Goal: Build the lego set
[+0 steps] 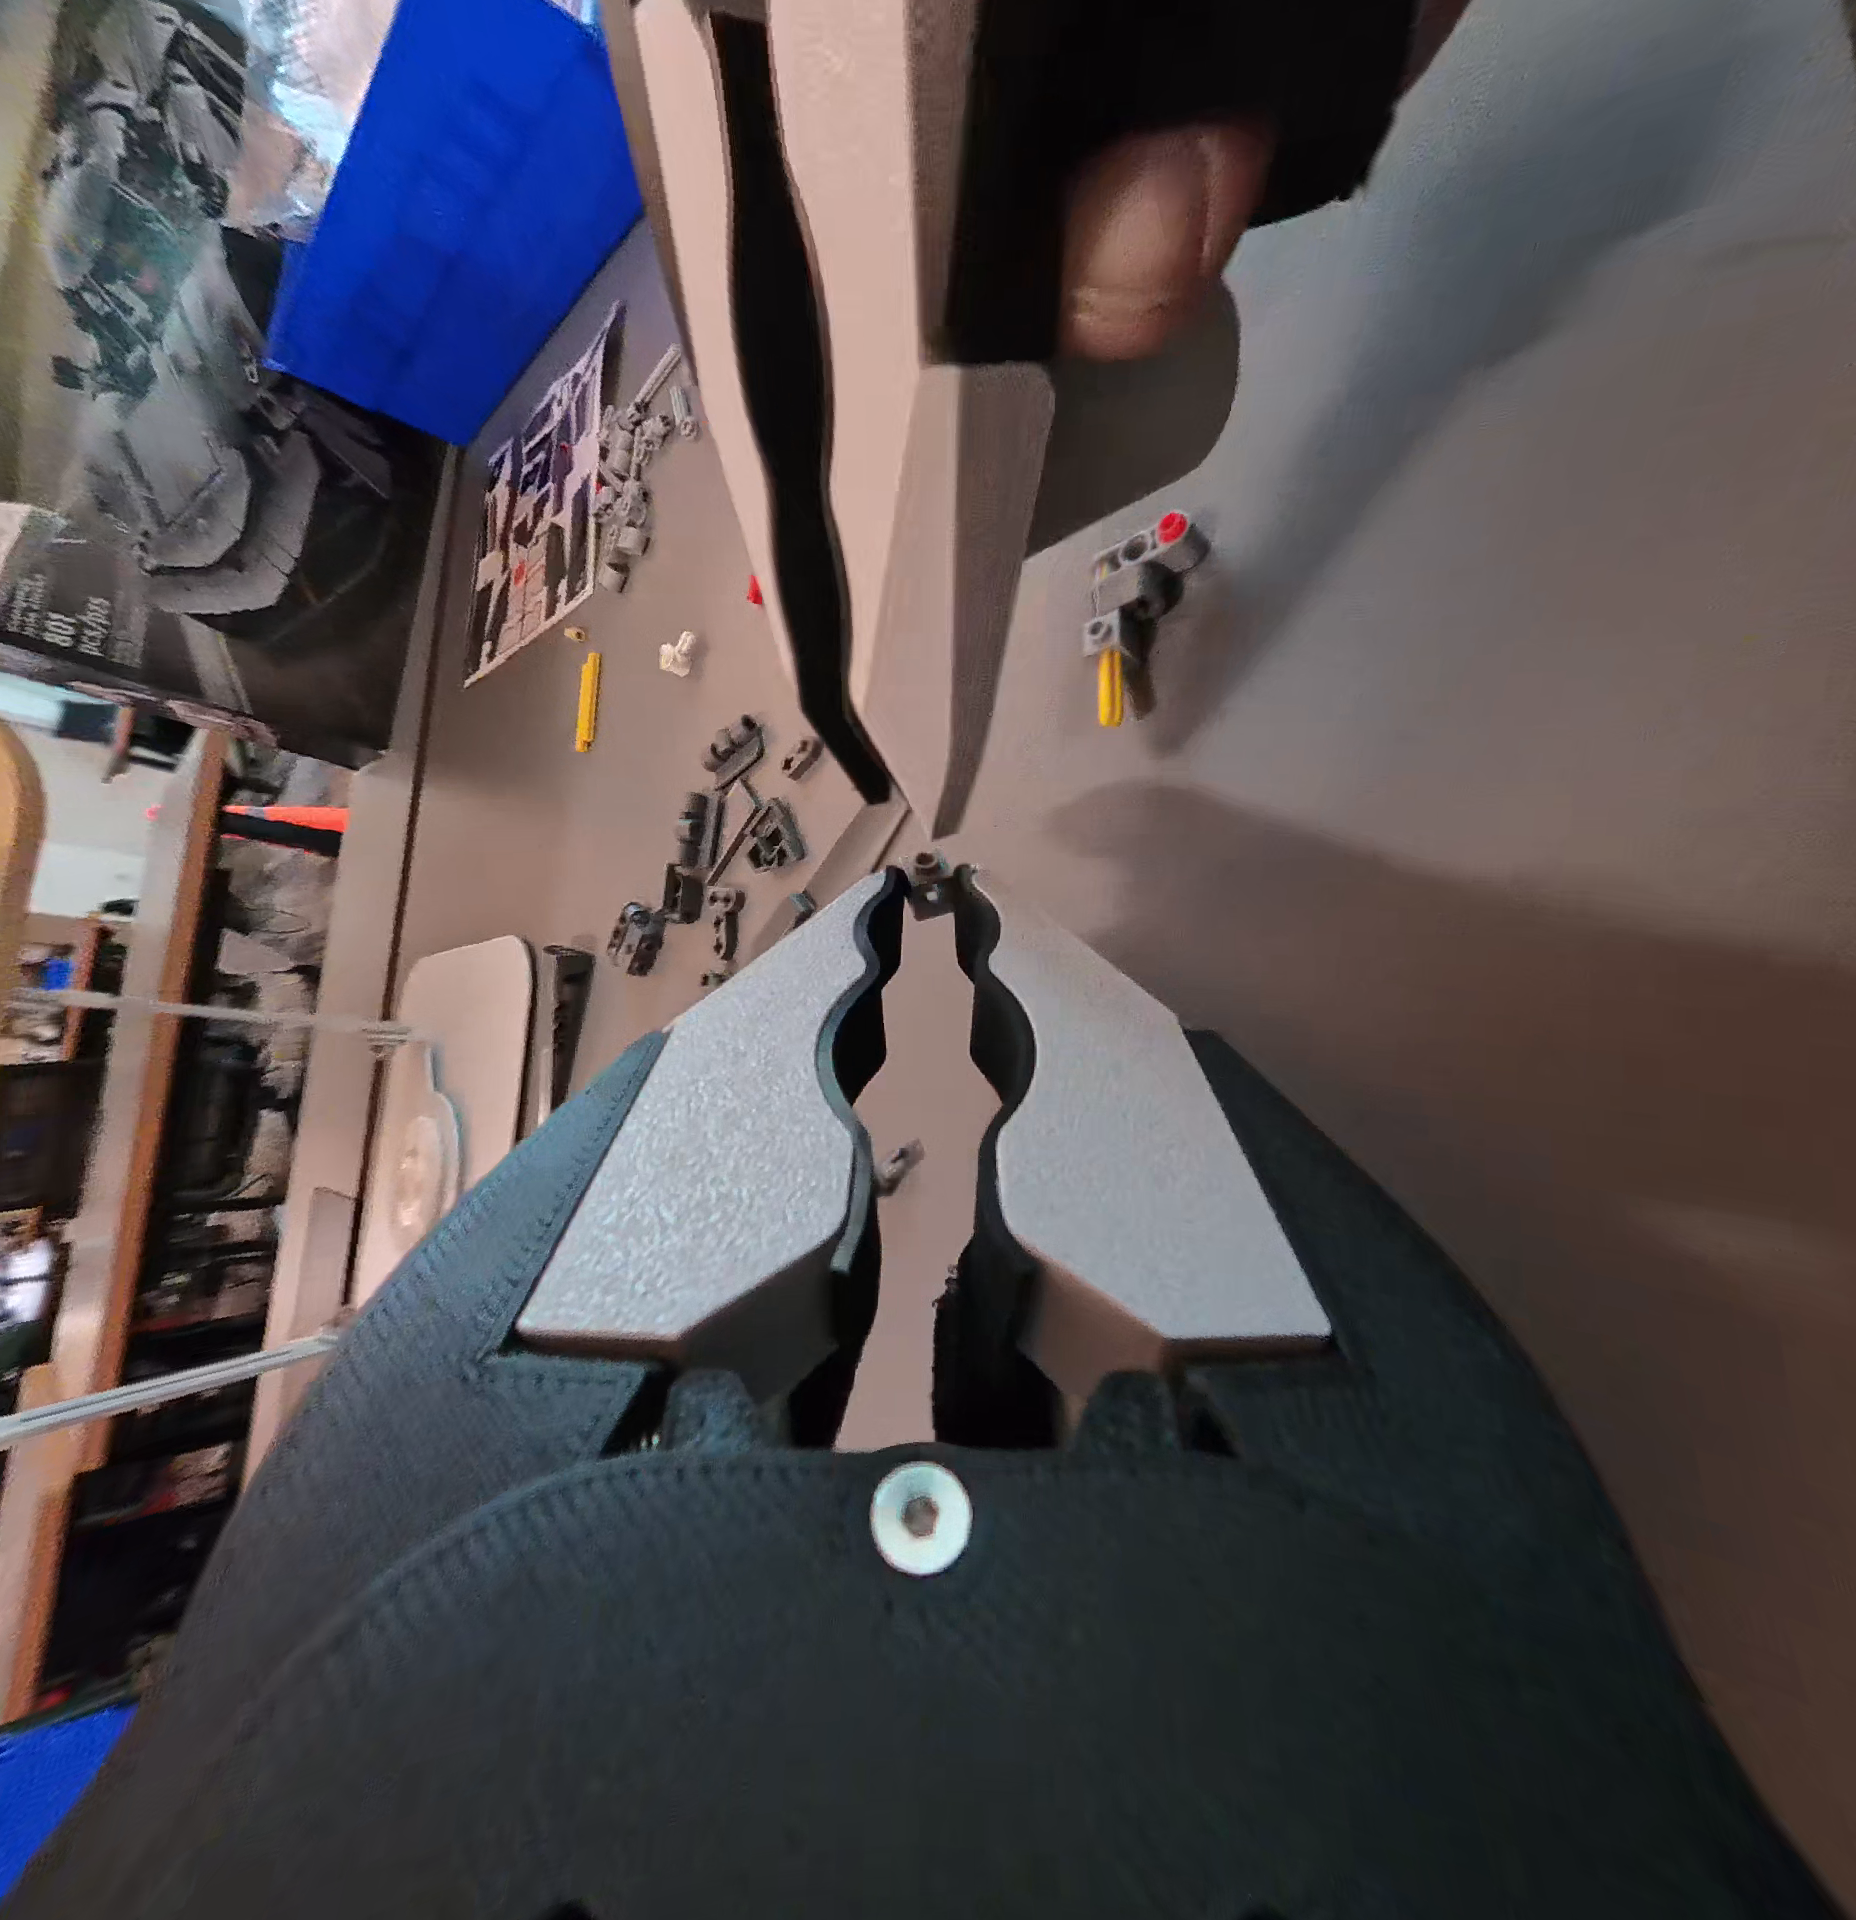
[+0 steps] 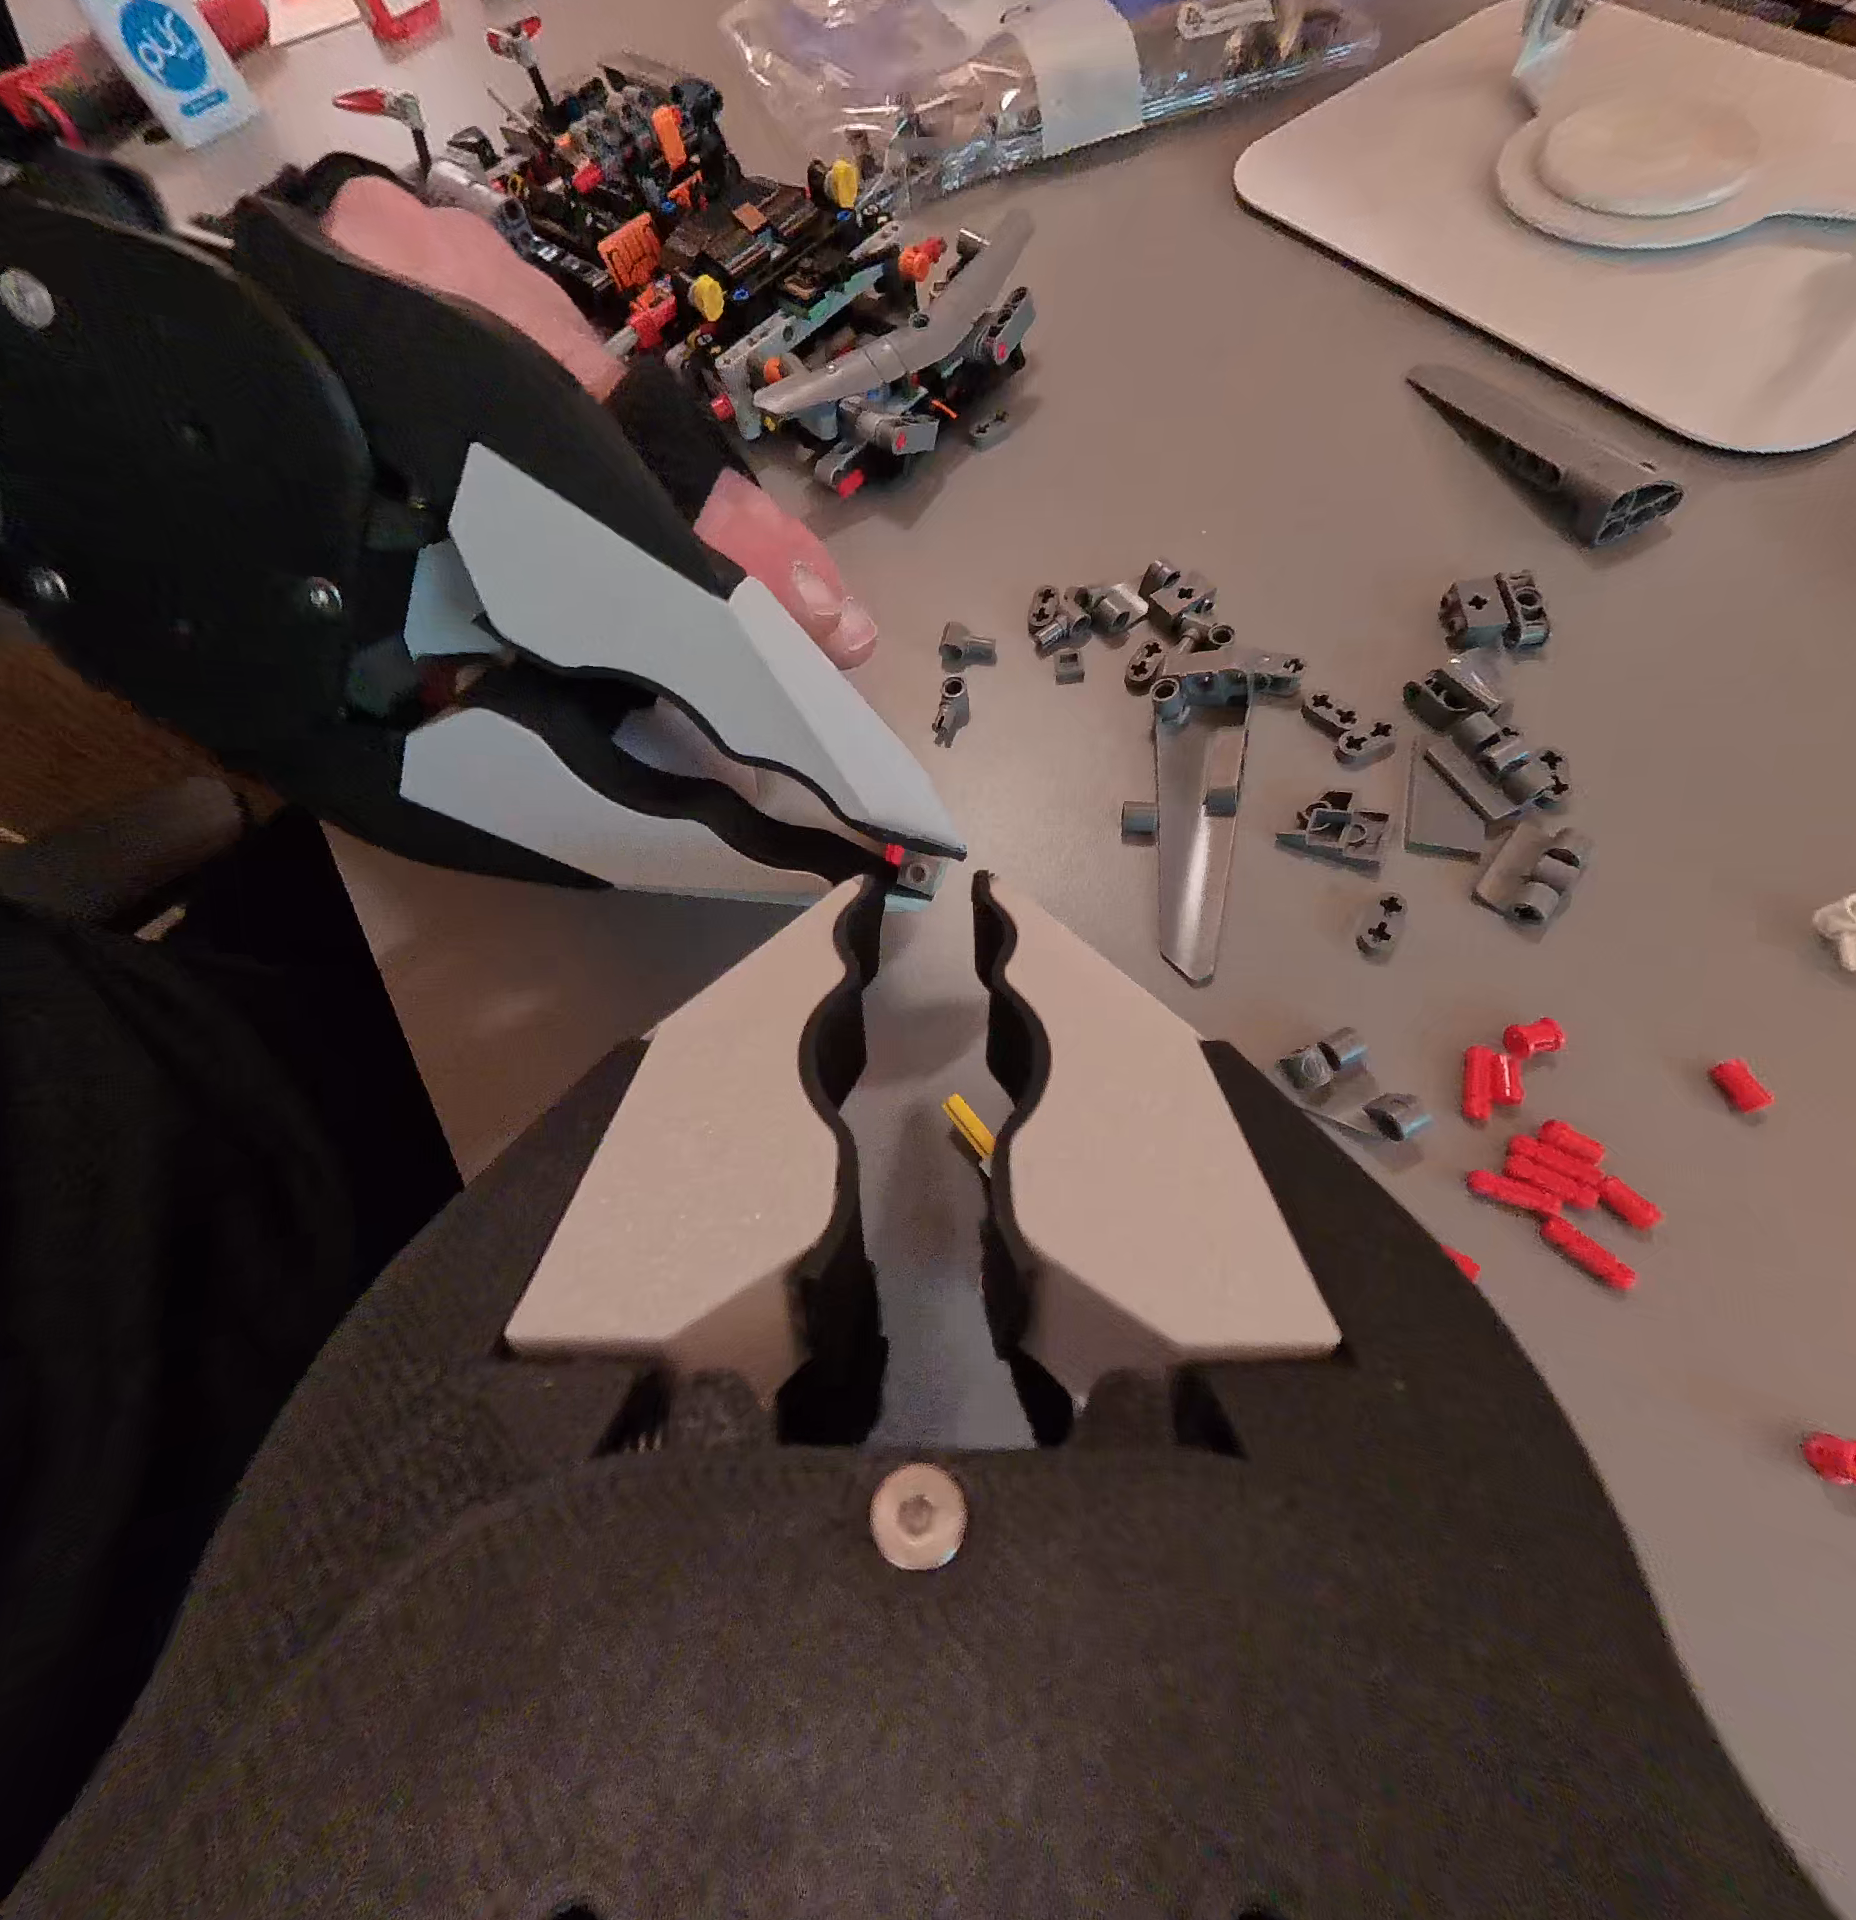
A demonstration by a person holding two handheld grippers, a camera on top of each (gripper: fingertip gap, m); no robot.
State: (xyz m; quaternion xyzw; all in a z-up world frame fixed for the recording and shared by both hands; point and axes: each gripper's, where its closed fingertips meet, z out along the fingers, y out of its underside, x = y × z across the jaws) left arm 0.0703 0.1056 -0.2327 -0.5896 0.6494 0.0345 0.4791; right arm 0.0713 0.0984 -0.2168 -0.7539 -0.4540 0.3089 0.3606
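The left tongs point(image 1: 932, 891) pinch a small dark grey plastic building piece point(image 1: 930, 896) with a hole in its face, both black-lined tips pressed against its sides. From the right wrist view the same piece point(image 2: 916, 875) shows at the tips of the left tongs point(image 2: 908, 868), with a speck of red just beside it, held above the grey surface point(image 2: 1163, 436).

The right tongs point(image 2: 926, 891) stand spread a little, nothing between their pads point(image 2: 991, 904); their tips hover just beside the pinched grey piece without gripping it. In the left wrist view the right tongs point(image 1: 908, 805) come in from above, tip to tip with the left ones, a thumb point(image 1: 1152, 249) on their body.

Taking the pinched grey piece as the landmark: to its right in the right wrist view lies a long grey blade-shaped part point(image 2: 1199, 831), and beyond that a scatter of small dark grey connector pieces point(image 2: 1475, 748). Nearer the camera and farther right is a cluster of short red pins point(image 2: 1558, 1184). Well beyond the piece stands a partly built black, grey and orange brick model point(image 2: 737, 270), with a clear plastic bag point(image 2: 1007, 83) behind it. Far right lie a dark grey tapered panel point(image 2: 1558, 468) and a pale flat mat point(image 2: 1589, 270). A yellow rod point(image 2: 968, 1124) shows between the right fingers, below the piece.
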